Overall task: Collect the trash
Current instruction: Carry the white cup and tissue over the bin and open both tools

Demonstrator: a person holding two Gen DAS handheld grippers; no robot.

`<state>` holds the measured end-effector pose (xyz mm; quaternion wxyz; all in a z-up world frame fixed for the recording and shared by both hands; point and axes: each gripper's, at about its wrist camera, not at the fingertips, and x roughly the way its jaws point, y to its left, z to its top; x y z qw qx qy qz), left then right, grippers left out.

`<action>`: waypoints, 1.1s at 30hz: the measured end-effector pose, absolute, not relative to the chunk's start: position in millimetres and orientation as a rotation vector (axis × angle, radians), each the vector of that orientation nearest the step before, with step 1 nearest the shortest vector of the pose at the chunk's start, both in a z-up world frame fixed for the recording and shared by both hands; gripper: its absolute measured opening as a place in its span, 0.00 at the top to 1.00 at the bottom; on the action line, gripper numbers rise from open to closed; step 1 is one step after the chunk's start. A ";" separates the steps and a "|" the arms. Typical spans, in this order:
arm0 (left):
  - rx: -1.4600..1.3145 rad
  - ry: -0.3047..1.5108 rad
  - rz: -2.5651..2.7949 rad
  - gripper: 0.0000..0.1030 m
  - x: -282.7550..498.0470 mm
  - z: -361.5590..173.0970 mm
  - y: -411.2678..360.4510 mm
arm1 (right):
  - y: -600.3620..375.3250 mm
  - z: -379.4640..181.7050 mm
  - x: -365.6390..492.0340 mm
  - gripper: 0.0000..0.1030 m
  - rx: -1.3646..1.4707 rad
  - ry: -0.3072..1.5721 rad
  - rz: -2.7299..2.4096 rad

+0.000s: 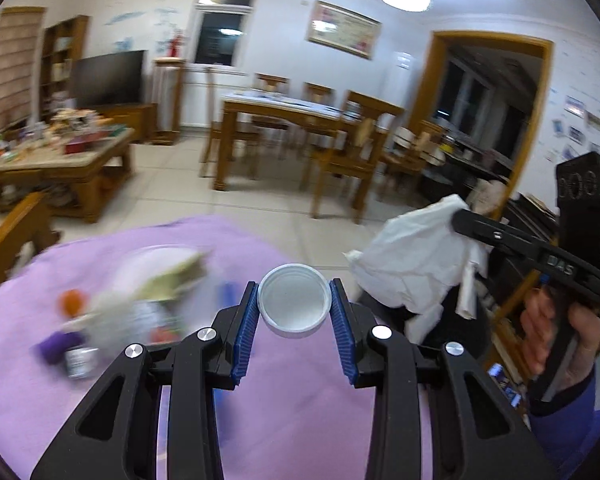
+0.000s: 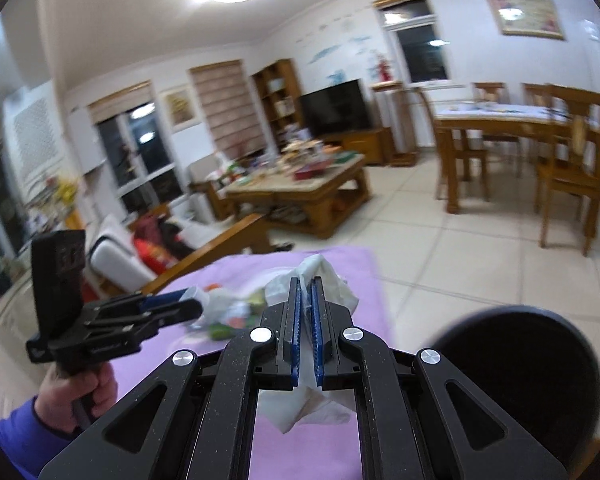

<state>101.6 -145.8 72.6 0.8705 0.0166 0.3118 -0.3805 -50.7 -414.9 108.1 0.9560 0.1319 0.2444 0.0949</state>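
The left tool (image 1: 294, 306) pinched a white plastic cup (image 1: 294, 300) above the purple-covered desk (image 1: 300, 380), while the right tool (image 2: 307, 312) was pressed together on a crumpled white tissue (image 2: 324, 280) near the black bin (image 2: 520, 372).

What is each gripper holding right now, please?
Left gripper: shut on the white plastic cup.
Right gripper: shut on the crumpled white tissue.

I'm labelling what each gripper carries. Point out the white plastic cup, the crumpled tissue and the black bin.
white plastic cup (image 1: 294, 300): left wrist view, inside bottom.
crumpled tissue (image 1: 412, 264): left wrist view, middle of the wad.
black bin (image 2: 540, 368): right wrist view, dark interior.
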 end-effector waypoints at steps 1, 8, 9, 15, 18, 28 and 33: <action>0.039 0.662 -0.835 0.66 99.3 69.8 -166.3 | -428.2 104.8 -55.4 0.94 0.274 0.496 0.165; 0.113 0.727 -1.003 0.66 83.0 41.4 -277.2 | -521.6 67.9 -90.3 0.94 0.346 0.526 0.009; 0.120 0.739 -1.016 0.66 82.6 36.0 -285.7 | -528.5 61.4 -92.4 0.94 0.352 0.534 -0.004; 0.180 0.807 -1.059 0.66 76.7 3.1 -335.4 | -560.5 22.6 -99.9 0.94 0.392 0.584 -0.052; 0.204 0.822 -1.055 0.66 75.8 -5.4 -343.3 | -563.5 8.9 -94.1 0.94 0.408 0.602 -0.064; 0.285 0.771 -1.004 0.18 62.4 -2.3 -345.8 | -561.0 -8.9 -85.3 0.43 0.444 0.638 -0.091; 0.272 0.746 -0.979 0.12 63.2 8.1 -330.7 | -554.4 -4.8 -86.3 0.29 0.458 0.611 -0.093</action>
